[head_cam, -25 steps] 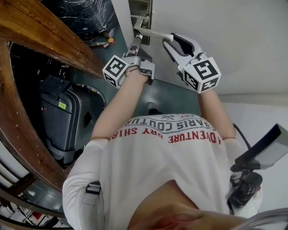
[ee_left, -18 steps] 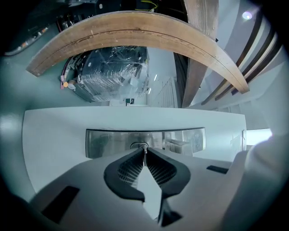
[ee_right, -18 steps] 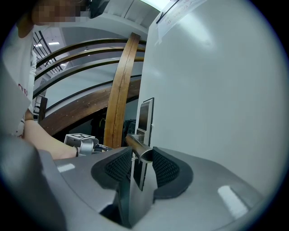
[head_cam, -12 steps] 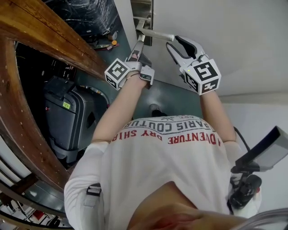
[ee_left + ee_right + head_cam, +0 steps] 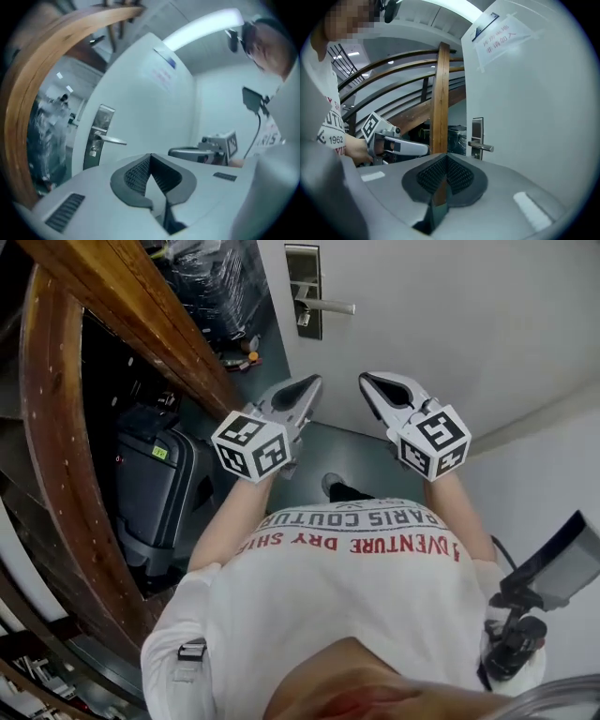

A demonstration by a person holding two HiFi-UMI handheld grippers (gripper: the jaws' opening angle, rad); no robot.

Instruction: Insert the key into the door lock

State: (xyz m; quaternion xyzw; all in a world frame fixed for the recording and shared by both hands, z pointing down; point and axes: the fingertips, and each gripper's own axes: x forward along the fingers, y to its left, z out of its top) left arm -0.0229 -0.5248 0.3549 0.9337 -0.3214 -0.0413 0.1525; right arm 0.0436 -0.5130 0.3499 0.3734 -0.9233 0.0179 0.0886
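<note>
One lock plate [image 5: 303, 292] is fixed at the left edge of the white door [image 5: 422, 315], far ahead of you, with its lever handle [image 5: 330, 307] pointing right; a small metal piece [image 5: 302, 319] sits just under the handle, too small to say whether it is the key. Both tools are held well short of the lock. Your left gripper [image 5: 314, 381] has its jaws pressed together with nothing between them, and your right gripper [image 5: 366, 380], just beside it on the right, is likewise closed on nothing. A paper notice [image 5: 501, 35] is taped high on the door. To your left are a curved wooden beam [image 5: 112, 296] and a dark suitcase [image 5: 155, 493]
</note>
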